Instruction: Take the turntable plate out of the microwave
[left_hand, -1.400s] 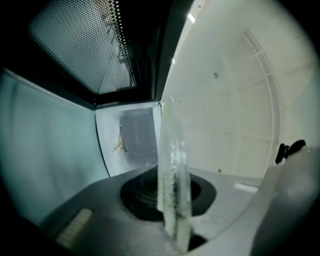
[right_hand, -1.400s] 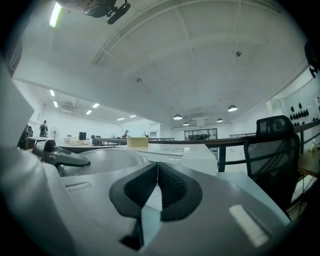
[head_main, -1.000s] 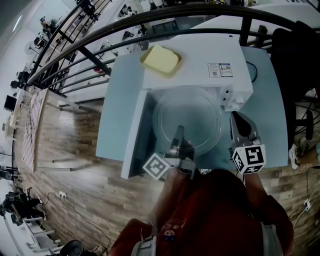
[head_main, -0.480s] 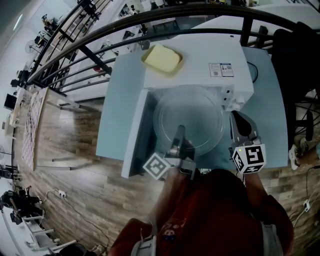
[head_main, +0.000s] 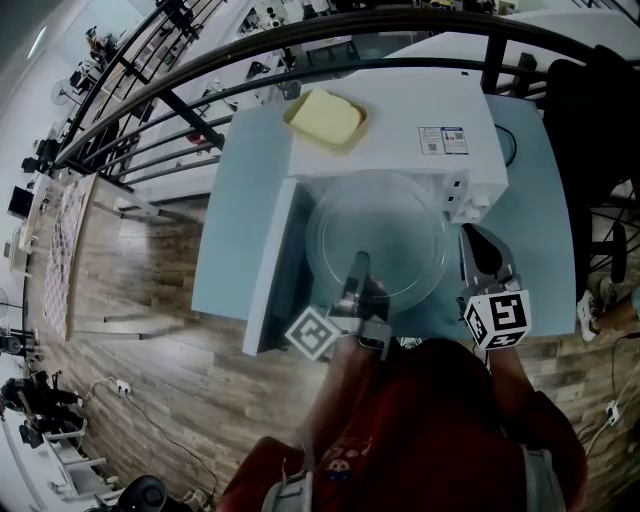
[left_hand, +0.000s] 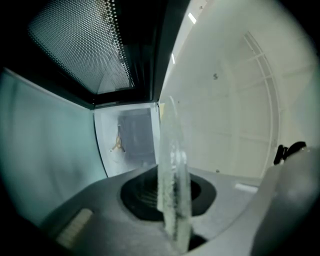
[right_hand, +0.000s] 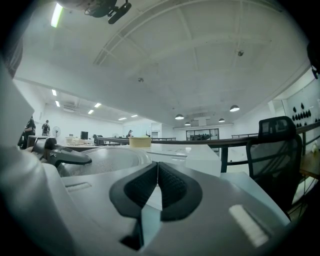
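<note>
At 6 o'clock on the rim of the turntable plate (head_main: 375, 235): clamped edge-on by the left gripper (head_main: 358, 265), with glass showing between the pads in the left gripper view. Unchanged against the preceding second, with the same grip and the same place. Held roughly level in front of the microwave (head_main: 400, 130) opening, above the tabletop (head_main: 225, 250), with the door (head_main: 268, 270) swung wide at 9 o'clock. At 3 o'clock of the plate: right gripper (head_main: 475, 250) pressed together on nothing, just beside the glass. Judged as a pause, extraction nearly complete. Next, lower onto free tabletop. Keep level, since it is gripped at one edge only.
</note>
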